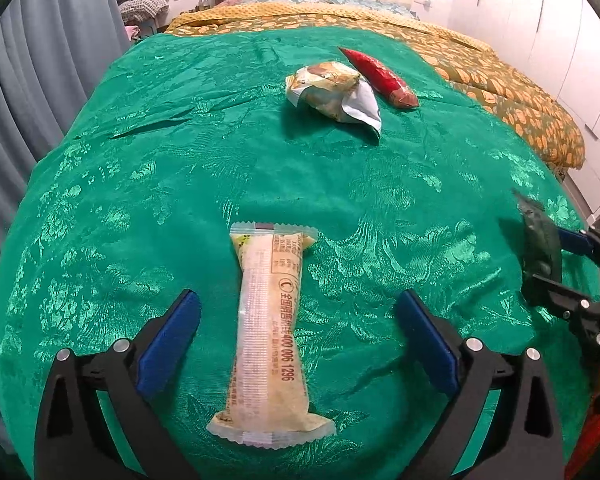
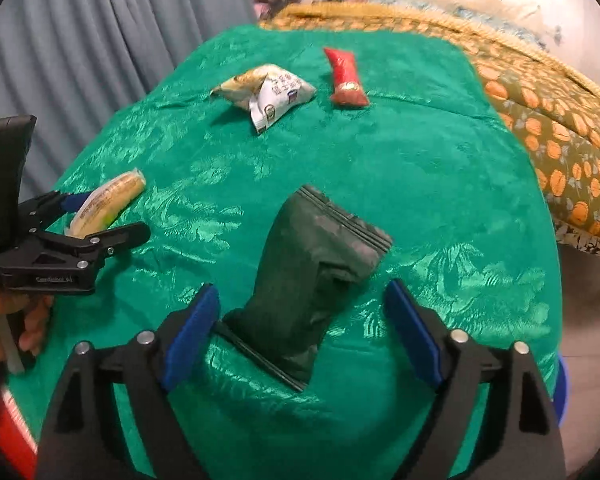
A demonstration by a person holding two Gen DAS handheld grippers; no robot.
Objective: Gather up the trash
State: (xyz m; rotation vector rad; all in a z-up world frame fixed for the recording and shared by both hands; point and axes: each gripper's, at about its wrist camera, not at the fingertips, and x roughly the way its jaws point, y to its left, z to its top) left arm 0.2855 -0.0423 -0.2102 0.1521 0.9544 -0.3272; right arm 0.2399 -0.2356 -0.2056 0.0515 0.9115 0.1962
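The left gripper [image 1: 298,320] stands wide open over a green cloth [image 1: 140,152] spread on the bed, its blue pads either side of a long cream wrapper [image 1: 270,332] that lies flat on the cloth; neither pad touches it. The right gripper [image 2: 302,320] is likewise open. A crumpled dark green pouch [image 2: 316,268] sits between its pads, with the left pad just beside or touching the pouch's lower edge and the right pad clear of it; whether the pouch rests on the cloth or hangs cannot be told. Farther up the cloth lie a crumpled white-and-tan wrapper [image 1: 334,92] and, just beside it, a red packet [image 1: 380,78]. A patterned orange quilt [image 1: 500,92] covers the bed beyond the cloth. Grey curtains [image 1: 40,92] hang at the left.
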